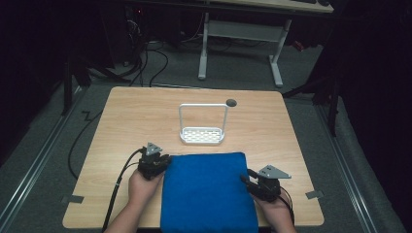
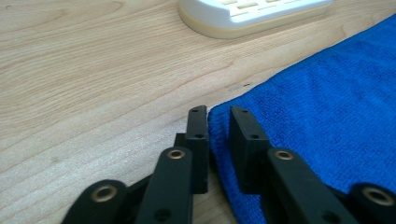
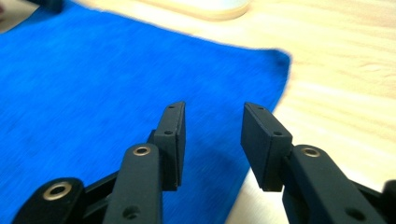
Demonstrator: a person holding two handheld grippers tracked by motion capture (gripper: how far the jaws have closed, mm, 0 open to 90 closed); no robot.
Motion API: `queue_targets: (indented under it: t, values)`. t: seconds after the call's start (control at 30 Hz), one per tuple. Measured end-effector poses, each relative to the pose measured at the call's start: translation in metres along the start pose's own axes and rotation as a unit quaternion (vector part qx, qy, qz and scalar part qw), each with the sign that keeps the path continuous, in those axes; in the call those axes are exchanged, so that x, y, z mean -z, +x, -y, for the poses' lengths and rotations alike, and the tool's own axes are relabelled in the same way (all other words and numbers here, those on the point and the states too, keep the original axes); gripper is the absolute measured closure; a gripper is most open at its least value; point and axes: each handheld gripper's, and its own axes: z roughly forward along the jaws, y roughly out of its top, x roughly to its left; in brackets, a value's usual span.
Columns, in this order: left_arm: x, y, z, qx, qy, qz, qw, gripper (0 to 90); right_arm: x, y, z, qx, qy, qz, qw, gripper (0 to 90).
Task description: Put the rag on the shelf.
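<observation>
Blue terry cloth (image 1: 209,191) lies flat on the near half of the wooden table (image 1: 126,116), its near edge reaching the table's front edge, with a white rack (image 1: 202,127) standing just beyond its far edge toward the table's middle. Judging by how both tools sit at the cloth's sides, the step in hand looks like taking hold of the cloth by its two side edges, probably ahead of a fold or a lift. The left gripper (image 2: 217,122) is at the cloth's far left corner, jaws narrowly parted with the cloth's edge running up between them, so it straddles the hem but I cannot tell whether it pinches yet. The right gripper (image 3: 212,122) hovers at the cloth's right edge, jaws clearly apart, one over the blue pile and the other over bare wood, holding nothing. The next move seems to call for both tools closing on the fabric, low enough to catch the edge rather than skate over it. In the high view both forearms come in from the front edge, each hand wrapped round its tool, the left hand (image 1: 142,187) a little farther forward than the right hand (image 1: 272,206), both angled inward toward the cloth
</observation>
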Motion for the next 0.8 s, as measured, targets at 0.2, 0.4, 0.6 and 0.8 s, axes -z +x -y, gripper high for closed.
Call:
queue_targets:
  t: [0.2, 0.4, 0.6, 0.8]
  values:
    - [0.0, 0.0, 0.0, -0.001, 0.004, 0.007, 1.0, 85.4, -0.023, -0.014, -0.019, -0.023, 0.005, 0.028, 0.9993, 56.0]
    - [0.0, 0.001, 0.001, 0.001, 0.004, 0.013, 0.9999, 86.5, -0.055, -0.034, -0.041, -0.044, 0.047, 0.045, 0.9969, 56.6]
    - [0.0, 0.002, 0.0, 0.004, 0.005, 0.017, 0.9998, 86.5, -0.069, -0.035, -0.044, -0.033, 0.068, 0.051, 0.9959, 61.2]
    - [0.0, 0.002, 0.001, 0.003, 0.005, 0.017, 0.9998, 86.9, -0.072, -0.026, -0.048, -0.013, 0.082, 0.048, 0.9954, 80.9]
